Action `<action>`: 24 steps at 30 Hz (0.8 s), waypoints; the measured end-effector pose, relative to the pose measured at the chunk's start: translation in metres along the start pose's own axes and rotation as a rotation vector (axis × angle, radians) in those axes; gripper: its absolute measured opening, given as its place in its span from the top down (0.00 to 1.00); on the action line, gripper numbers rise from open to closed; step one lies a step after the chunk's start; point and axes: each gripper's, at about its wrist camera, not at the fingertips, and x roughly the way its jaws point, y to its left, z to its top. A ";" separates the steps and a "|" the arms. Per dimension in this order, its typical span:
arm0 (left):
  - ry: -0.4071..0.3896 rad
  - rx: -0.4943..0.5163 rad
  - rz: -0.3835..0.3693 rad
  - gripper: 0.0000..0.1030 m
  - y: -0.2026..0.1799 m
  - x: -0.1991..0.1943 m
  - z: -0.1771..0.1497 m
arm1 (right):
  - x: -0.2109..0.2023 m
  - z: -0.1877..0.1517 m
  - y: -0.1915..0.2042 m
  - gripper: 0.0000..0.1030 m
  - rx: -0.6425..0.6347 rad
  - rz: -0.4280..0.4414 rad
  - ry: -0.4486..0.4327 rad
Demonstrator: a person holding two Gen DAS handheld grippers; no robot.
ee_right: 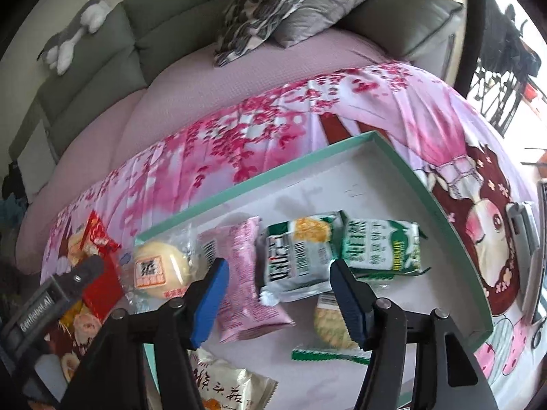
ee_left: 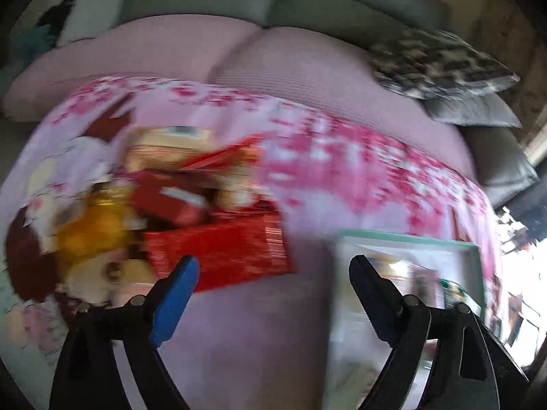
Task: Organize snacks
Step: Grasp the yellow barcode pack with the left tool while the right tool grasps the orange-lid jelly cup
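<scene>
My right gripper (ee_right: 278, 270) hangs open above a white tray with a teal rim (ee_right: 239, 188); nothing is pressed between its blue pads. In the tray lie a round bun packet (ee_right: 160, 270), a pink packet (ee_right: 246, 273), two green-and-white packets (ee_right: 301, 256) (ee_right: 383, 246), a cracker packet (ee_right: 331, 321) and a beige packet (ee_right: 222, 389). The left wrist view is blurred. My left gripper (ee_left: 273, 270) is wide open and empty over the cloth, between a red packet (ee_left: 218, 256) in a snack pile (ee_left: 102, 232) and the tray (ee_left: 410, 239).
A pink blossom-print cloth (ee_right: 239, 143) covers the table. Behind it stands a sofa with a pink cover (ee_right: 205, 78), patterned and grey cushions (ee_right: 266, 10) and a plush toy (ee_right: 78, 30). A silver device (ee_right: 523, 229) lies right of the tray.
</scene>
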 end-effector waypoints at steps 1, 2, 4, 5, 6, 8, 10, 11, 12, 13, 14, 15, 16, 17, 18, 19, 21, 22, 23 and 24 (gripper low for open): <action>-0.002 -0.017 0.035 0.12 0.012 0.000 0.002 | 0.000 -0.001 0.005 0.33 -0.011 0.007 -0.001; -0.004 -0.035 0.059 0.12 0.022 0.001 0.003 | 0.000 -0.003 0.011 0.32 -0.027 0.017 -0.004; -0.003 -0.069 0.090 0.11 0.042 0.000 0.005 | -0.001 -0.005 0.019 0.30 -0.044 0.032 -0.012; -0.004 -0.093 0.107 0.10 0.052 -0.001 0.007 | -0.002 -0.006 0.025 0.28 -0.056 0.049 -0.019; -0.014 -0.119 0.127 0.10 0.066 -0.005 0.009 | -0.003 -0.007 0.032 0.23 -0.070 0.069 -0.027; -0.031 -0.139 0.159 0.10 0.085 -0.011 0.011 | -0.005 -0.010 0.044 0.18 -0.094 0.094 -0.040; -0.059 -0.164 0.194 0.10 0.105 -0.021 0.013 | -0.005 -0.013 0.058 0.15 -0.126 0.114 -0.046; -0.073 -0.182 0.212 0.10 0.115 -0.026 0.013 | -0.005 -0.014 0.065 0.14 -0.140 0.125 -0.046; -0.083 -0.201 0.227 0.09 0.123 -0.030 0.013 | -0.004 -0.016 0.071 0.14 -0.152 0.137 -0.046; -0.092 -0.221 0.242 0.08 0.131 -0.033 0.014 | -0.004 -0.017 0.077 0.13 -0.164 0.146 -0.044; -0.098 -0.242 0.256 0.06 0.141 -0.036 0.015 | -0.003 -0.019 0.083 0.13 -0.174 0.153 -0.042; -0.101 -0.268 0.270 0.06 0.152 -0.040 0.014 | -0.004 -0.021 0.090 0.12 -0.189 0.161 -0.042; -0.102 -0.281 0.273 0.05 0.158 -0.041 0.014 | -0.004 -0.023 0.096 0.11 -0.202 0.168 -0.044; -0.103 -0.303 0.274 0.05 0.167 -0.043 0.013 | -0.004 -0.025 0.102 0.09 -0.216 0.176 -0.045; -0.101 -0.318 0.275 0.05 0.173 -0.044 0.012 | -0.004 -0.027 0.109 0.06 -0.229 0.188 -0.046; -0.101 -0.326 0.279 0.05 0.176 -0.045 0.011 | -0.004 -0.028 0.115 0.05 -0.241 0.201 -0.048; -0.105 -0.337 0.293 0.05 0.185 -0.046 0.010 | -0.004 -0.031 0.125 0.04 -0.256 0.220 -0.049; -0.107 -0.337 0.302 0.05 0.189 -0.047 0.010 | -0.003 -0.033 0.132 0.04 -0.266 0.233 -0.049; -0.110 -0.337 0.310 0.05 0.192 -0.047 0.009 | -0.003 -0.036 0.139 0.03 -0.280 0.248 -0.048; -0.110 -0.338 0.322 0.05 0.195 -0.047 0.008 | -0.002 -0.037 0.145 0.01 -0.290 0.257 -0.047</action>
